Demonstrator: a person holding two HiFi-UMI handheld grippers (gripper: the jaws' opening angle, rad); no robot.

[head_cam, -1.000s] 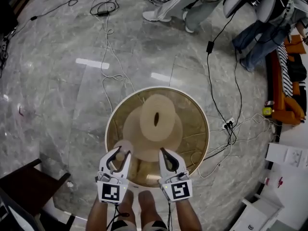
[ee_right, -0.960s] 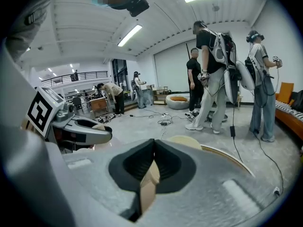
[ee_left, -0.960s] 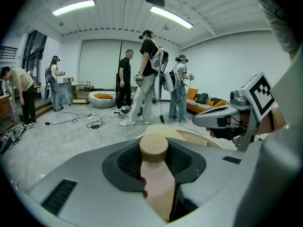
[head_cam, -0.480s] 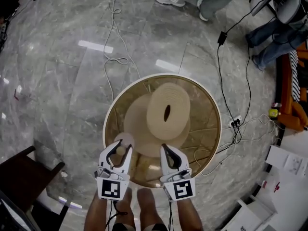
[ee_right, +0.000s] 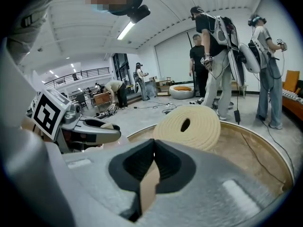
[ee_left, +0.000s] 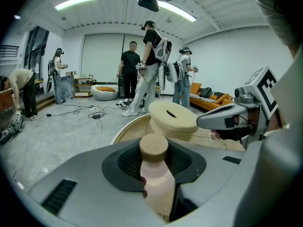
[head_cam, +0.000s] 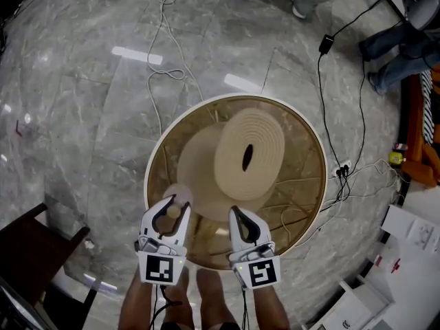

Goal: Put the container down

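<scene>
My left gripper (head_cam: 171,216) is shut on a small pale pink bottle (ee_left: 156,179) with a round tan cap (head_cam: 173,211), held upright over the near left part of the round glass table (head_cam: 155,158). In the left gripper view the dark pads (ee_left: 124,161) press on the bottle's neck. My right gripper (head_cam: 242,221) hovers beside it over the table's near edge, jaws closed together with nothing in them (ee_right: 152,146). A beige woven container (head_cam: 246,154) with a slot in its lid stands mid-table on a wide beige brim, beyond both grippers.
Cables (head_cam: 167,74) trail over the grey marble floor around the table. A dark wooden chair (head_cam: 31,249) stands at the lower left. White boxes (head_cam: 405,246) lie at the right. Several people (ee_left: 151,65) stand across the room. The person's feet (head_cam: 199,298) show under the table edge.
The head view has closed in on the table, so the table and woven container look larger. Both grippers keep their places and the left still holds the bottle.
</scene>
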